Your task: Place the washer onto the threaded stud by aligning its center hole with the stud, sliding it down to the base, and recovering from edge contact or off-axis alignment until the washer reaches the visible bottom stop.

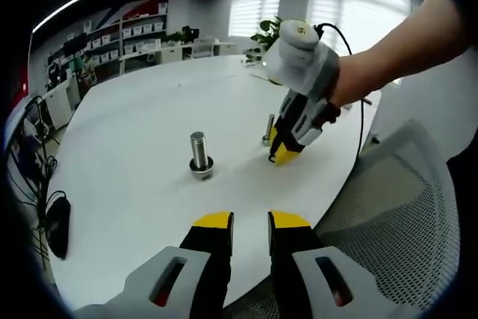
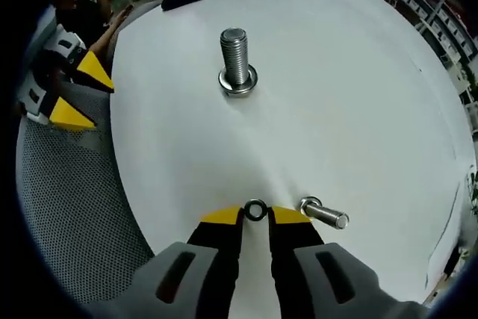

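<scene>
Our right gripper [image 2: 255, 213] is closed on the washer [image 2: 255, 210]; our left gripper [image 1: 250, 223], slightly open, holds nothing. Tilted, the washer could catch the far stud [image 2: 236, 56].

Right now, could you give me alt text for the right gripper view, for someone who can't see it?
The right gripper pinches a small washer between yellow-tipped jaws above a round white table. A thin stud stands just beside it, and a thicker threaded stud with a washer at its base stands farther off. The left gripper shows at the table's edge.
</scene>
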The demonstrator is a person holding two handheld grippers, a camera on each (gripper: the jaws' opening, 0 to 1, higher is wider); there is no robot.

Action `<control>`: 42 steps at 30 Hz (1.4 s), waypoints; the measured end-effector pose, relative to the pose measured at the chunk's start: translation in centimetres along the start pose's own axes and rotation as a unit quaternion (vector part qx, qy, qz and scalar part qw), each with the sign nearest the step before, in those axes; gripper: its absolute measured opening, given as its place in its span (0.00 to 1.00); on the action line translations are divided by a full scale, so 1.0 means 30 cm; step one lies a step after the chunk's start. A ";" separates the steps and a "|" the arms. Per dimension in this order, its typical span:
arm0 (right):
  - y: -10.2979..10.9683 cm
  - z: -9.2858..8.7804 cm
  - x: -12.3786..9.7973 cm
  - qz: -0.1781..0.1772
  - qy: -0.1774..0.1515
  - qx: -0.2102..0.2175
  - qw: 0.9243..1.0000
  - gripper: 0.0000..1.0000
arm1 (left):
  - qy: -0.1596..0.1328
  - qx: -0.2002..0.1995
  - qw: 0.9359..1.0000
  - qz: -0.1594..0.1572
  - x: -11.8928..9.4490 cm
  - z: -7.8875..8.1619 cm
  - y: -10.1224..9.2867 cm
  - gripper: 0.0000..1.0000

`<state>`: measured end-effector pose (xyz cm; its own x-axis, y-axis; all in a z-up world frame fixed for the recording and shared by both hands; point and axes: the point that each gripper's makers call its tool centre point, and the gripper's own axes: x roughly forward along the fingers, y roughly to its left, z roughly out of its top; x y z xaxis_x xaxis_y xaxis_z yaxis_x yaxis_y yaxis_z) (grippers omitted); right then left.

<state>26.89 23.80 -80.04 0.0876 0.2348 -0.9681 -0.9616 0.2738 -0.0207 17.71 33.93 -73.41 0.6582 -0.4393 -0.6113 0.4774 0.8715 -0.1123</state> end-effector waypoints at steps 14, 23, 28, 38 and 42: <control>0.000 0.005 0.007 -0.017 0.099 -0.015 0.995 0.16 | -0.001 0.000 1.000 0.006 -0.002 0.002 0.006 0.16; 0.000 0.001 0.000 -0.009 0.063 0.012 0.998 0.15 | 0.000 0.001 1.000 0.007 -0.001 0.000 0.006 0.16; 0.000 -0.002 0.002 -0.016 0.049 0.013 0.999 0.15 | 0.001 0.000 1.000 0.008 0.001 -0.002 0.007 0.16; 0.009 -0.011 -0.004 -0.022 0.007 0.024 0.999 0.14 | 0.000 0.001 1.000 0.009 0.000 -0.001 0.008 0.16; 0.009 -0.018 -0.006 -0.022 0.005 0.027 0.999 0.14 | 0.000 0.000 1.000 0.009 -0.001 0.000 0.009 0.16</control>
<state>26.49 23.34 -80.00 0.1267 0.2122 -0.9690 -0.9414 0.3335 -0.0501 17.81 34.17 -73.42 0.6671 -0.4241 -0.6124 0.4661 0.8790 -0.1010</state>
